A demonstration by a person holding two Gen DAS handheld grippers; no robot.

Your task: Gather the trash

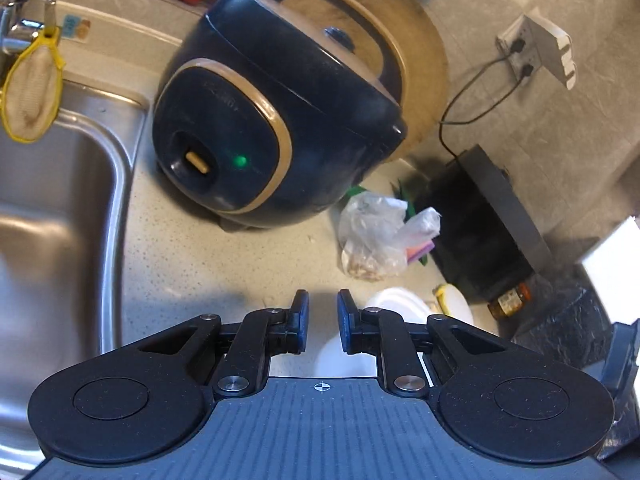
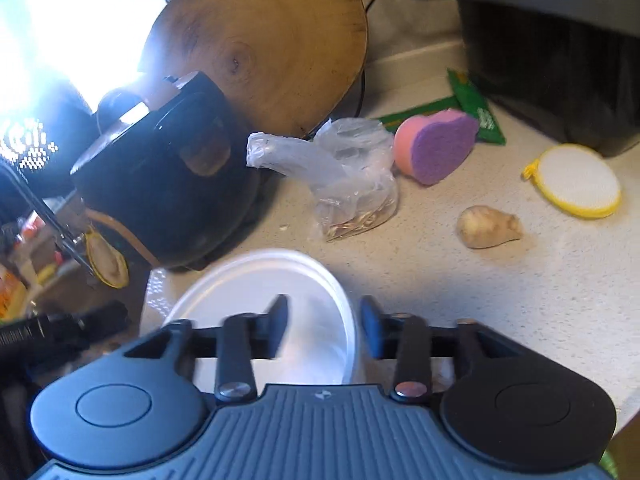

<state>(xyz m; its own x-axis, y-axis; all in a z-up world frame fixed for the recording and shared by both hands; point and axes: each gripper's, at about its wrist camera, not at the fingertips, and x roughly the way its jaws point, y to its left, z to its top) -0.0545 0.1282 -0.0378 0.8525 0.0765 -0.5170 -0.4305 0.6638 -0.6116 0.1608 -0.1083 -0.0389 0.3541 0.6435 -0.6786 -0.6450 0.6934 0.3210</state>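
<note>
A crumpled clear plastic bag with crumbs inside lies on the speckled counter, to the right of the rice cooker; it also shows in the right wrist view. A white plastic bowl sits under my right gripper, whose jaws are open and straddle the bowl's right rim. The bowl also shows in the left wrist view. My left gripper is open and empty above the counter, near the bowl. A green wrapper lies near the black bin.
A dark rice cooker stands by the steel sink, with a round wooden board behind it. A pink and purple sponge, a yellow-rimmed scrubber and a piece of ginger lie on the counter.
</note>
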